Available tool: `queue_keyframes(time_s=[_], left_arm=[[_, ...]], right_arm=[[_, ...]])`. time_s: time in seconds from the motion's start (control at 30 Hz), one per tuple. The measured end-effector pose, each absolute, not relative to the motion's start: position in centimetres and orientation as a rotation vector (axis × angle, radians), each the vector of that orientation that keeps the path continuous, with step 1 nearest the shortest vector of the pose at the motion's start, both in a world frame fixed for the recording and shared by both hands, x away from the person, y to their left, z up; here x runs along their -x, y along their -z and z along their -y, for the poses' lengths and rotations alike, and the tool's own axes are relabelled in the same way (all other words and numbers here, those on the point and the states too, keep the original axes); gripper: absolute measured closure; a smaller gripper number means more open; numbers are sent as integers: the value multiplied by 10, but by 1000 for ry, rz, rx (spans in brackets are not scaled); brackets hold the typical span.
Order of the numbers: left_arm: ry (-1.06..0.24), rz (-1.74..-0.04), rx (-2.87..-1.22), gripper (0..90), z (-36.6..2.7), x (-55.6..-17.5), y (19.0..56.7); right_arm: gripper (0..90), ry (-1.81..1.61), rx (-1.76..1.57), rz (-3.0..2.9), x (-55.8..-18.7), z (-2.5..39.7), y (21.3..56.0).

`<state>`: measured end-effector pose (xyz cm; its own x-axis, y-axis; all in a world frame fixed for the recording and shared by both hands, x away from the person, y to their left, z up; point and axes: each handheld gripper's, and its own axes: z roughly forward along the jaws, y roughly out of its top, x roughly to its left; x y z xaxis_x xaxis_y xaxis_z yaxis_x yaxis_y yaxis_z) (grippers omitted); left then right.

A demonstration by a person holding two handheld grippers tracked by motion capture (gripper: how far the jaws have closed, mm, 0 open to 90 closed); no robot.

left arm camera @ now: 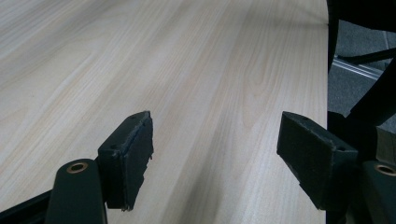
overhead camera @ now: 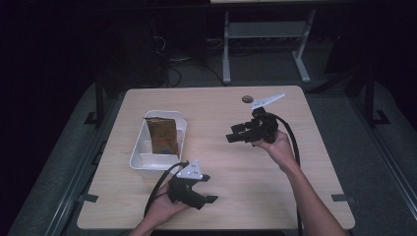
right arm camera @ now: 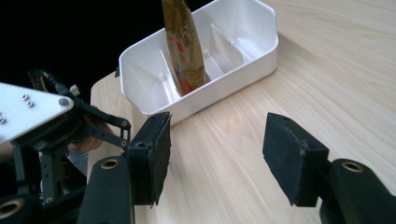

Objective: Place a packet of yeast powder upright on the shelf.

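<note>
A white divided bin (overhead camera: 140,147) sits on the left half of the wooden table, and a brown snack packet (overhead camera: 163,135) stands leaning inside it. In the right gripper view the packet (right arm camera: 184,46) leans against a divider of the bin (right arm camera: 252,60). My left gripper (overhead camera: 209,188) hovers near the table's front edge, below the bin, jaws apart and empty. My right gripper (overhead camera: 232,133) is held right of the bin, pointing at it, also open and empty. The left gripper view has the open jaws (left arm camera: 217,126) over bare wood. The right gripper's jaws (right arm camera: 219,123) frame the bin's near wall.
A small dark round object (overhead camera: 246,99) lies near the table's far edge, behind the right hand. The table edge (left arm camera: 325,70) runs close to the right of the left gripper. The left gripper (right arm camera: 46,126) appears at the left of the right gripper view.
</note>
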<state>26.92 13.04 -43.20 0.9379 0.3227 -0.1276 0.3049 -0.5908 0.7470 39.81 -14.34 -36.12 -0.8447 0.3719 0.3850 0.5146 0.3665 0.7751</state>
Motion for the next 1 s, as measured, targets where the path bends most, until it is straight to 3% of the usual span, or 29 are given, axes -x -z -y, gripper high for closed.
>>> queue_keyframes(time_s=[1.0], left_arm=[[-27,-446,-2241,263,-130,-270,433]], right_arm=[[389,1461,940,2469,-357,208,391]])
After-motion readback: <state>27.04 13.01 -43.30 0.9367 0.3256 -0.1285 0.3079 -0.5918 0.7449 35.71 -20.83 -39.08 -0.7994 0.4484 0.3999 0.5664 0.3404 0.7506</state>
